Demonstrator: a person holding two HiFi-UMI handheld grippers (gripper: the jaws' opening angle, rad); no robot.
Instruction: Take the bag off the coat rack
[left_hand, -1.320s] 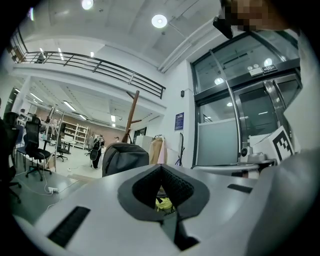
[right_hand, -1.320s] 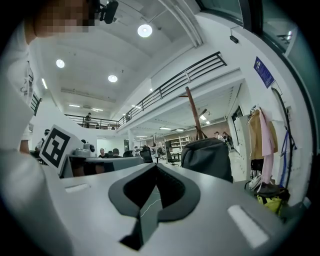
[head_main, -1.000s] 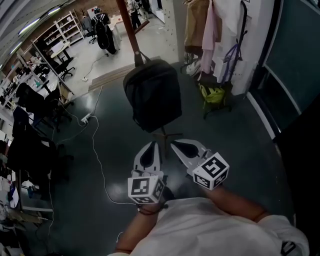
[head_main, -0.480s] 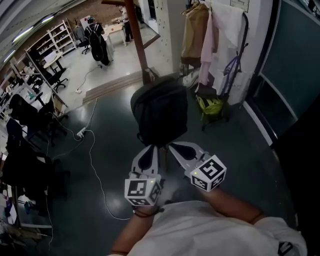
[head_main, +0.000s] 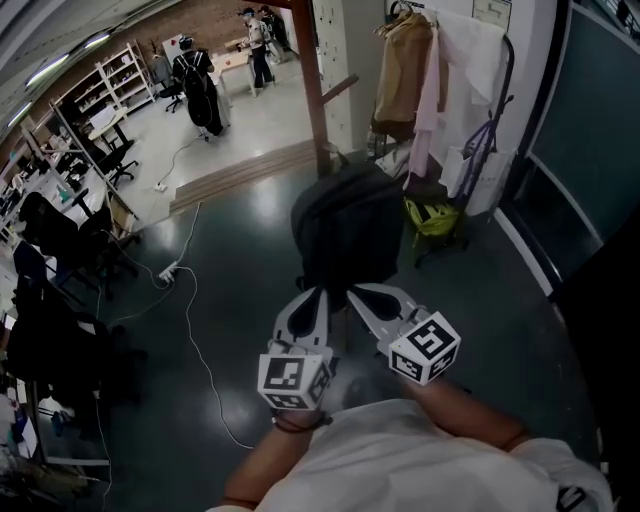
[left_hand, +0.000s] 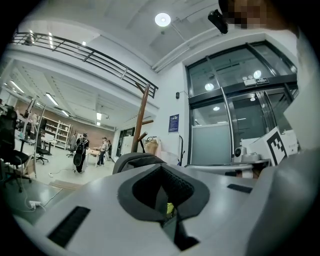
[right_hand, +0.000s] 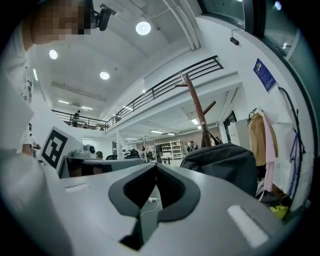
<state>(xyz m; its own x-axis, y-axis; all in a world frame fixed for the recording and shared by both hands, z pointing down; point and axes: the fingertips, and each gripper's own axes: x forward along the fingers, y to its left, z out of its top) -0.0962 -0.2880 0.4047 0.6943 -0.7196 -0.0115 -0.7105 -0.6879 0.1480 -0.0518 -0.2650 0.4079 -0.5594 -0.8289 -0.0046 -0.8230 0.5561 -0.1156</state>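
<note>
Jaws closed and empty on our left gripper and right gripper; the black fabric backpack hangs just beyond their tips, apparently untouched.

We hold both grippers out in front of our chest, side by side and close, pointing forward and away from us. The left gripper has its jaws pressed together at the tips with nothing between them, and its own view shows only the hollow between the dark pads. The right gripper is the same: tips meeting, nothing held. It angles slightly inward, so the two noses nearly converge. Each marker cube faces up, the left cube lower and the right cube a little higher. Our left forearm and right forearm are bare below short sleeves.
</note>
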